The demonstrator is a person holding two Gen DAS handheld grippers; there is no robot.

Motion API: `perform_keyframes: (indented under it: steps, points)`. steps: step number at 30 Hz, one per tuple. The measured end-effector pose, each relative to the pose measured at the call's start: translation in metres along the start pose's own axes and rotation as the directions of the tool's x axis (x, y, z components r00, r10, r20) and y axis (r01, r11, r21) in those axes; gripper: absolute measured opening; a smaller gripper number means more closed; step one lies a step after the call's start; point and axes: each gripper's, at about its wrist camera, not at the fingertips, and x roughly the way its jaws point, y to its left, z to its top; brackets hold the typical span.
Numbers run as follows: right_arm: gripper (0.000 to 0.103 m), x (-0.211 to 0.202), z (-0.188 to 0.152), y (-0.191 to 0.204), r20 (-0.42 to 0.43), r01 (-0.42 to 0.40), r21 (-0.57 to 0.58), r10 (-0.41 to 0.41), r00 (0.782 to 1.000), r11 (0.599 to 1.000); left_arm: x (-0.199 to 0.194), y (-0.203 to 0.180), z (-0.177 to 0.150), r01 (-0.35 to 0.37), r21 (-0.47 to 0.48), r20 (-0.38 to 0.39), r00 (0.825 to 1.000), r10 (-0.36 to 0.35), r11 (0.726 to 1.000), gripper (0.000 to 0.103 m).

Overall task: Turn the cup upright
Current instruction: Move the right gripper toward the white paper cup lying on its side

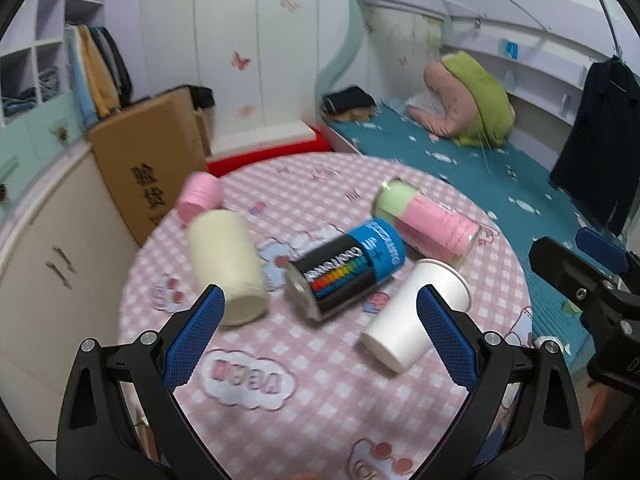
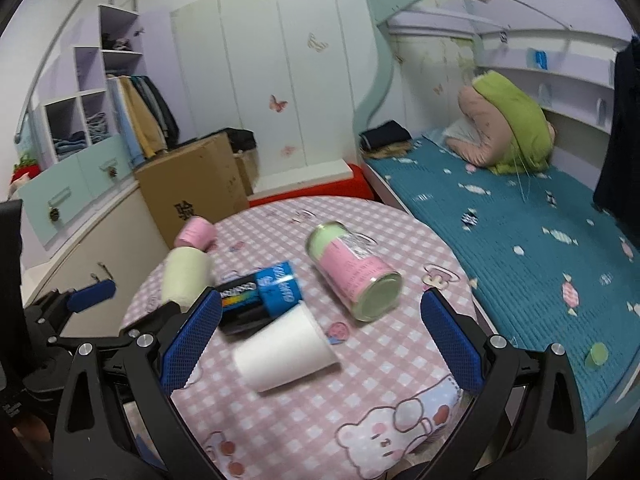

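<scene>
A white paper cup (image 1: 412, 316) lies on its side on the round pink checked table (image 1: 320, 400); it also shows in the right wrist view (image 2: 284, 350). My left gripper (image 1: 320, 320) is open and empty, hovering just in front of the cup and the cans. My right gripper (image 2: 320, 328) is open and empty, above the table with the cup lying between and below its fingers. The right gripper's body shows at the right edge of the left wrist view (image 1: 592, 280).
Lying on the table are a black and blue can (image 1: 344, 272), a pink and green can (image 1: 428, 220), a cream cylinder (image 1: 226, 264) and a small pink cylinder (image 1: 200, 196). A cardboard box (image 1: 148, 160) and cabinets stand left, a bed (image 1: 480, 168) right.
</scene>
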Motion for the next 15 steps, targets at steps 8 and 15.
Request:
perform_keyframes:
  steps: [8, 15]
  points:
    - [0.096, 0.021, -0.004, -0.030, -0.057, 0.057, 0.042, -0.054, 0.997, 0.997, 0.046, -0.039, -0.012, 0.114, 0.127, -0.132, 0.987, -0.097, 0.985, 0.097]
    - [0.096, 0.035, -0.016, -0.046, -0.113, 0.065, 0.065, -0.057, 0.992, 0.996, 0.081, -0.050, -0.023, 0.122, 0.108, -0.212, 0.972, -0.097, 0.987, 0.097]
